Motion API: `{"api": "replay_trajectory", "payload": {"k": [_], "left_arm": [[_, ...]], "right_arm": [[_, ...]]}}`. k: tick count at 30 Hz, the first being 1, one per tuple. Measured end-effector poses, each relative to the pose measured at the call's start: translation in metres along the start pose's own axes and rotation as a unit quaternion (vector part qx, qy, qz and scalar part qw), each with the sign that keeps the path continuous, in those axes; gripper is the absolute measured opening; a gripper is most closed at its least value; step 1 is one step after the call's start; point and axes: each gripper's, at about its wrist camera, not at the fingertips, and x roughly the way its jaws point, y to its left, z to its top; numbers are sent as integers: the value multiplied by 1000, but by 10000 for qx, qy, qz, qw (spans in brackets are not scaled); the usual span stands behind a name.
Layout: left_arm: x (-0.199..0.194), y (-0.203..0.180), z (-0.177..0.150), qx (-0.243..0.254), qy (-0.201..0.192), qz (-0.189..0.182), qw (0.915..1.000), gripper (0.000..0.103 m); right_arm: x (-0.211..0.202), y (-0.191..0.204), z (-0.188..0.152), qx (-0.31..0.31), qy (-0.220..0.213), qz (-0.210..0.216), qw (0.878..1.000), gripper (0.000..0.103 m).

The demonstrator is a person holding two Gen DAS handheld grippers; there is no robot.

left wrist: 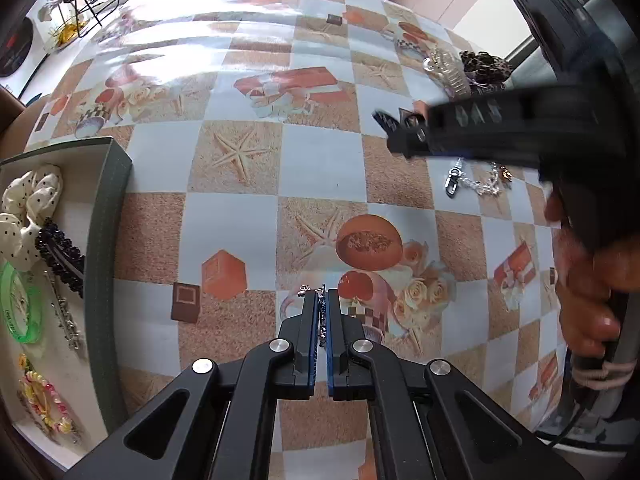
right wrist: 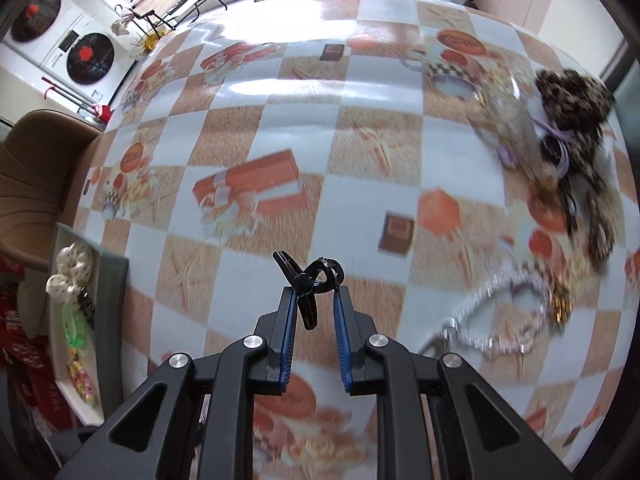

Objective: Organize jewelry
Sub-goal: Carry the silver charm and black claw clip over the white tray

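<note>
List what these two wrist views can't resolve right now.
- Item in the left gripper: left wrist view, a thin silvery piece mostly hidden between the pads; type unclear.
- Pile at right: right wrist view, motion blur; only a leopard-print piece reads.
- Silver chain: left wrist view, partly behind the right gripper.
- Box: cut off by the left edge in both views.
- Black claw clip: right wrist view, lower end behind a finger.
</note>
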Motion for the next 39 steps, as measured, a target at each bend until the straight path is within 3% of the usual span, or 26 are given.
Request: {"api": "replay_trajectory", "payload": {"k": [7,23,39], "left_arm": [[-28,2,-15,138,-58,-74,9999,6],[-71,13,-43,389,-258,-143,9988,6],[-115,75,-71,13,-620,18,9981,6]], "right_arm": [[-16,0,-36,243,97,85,9996,20],[-43,26,-78,385,106,82,9992,20],[-51,105,-87,-140,112,248,9995,20]]}}
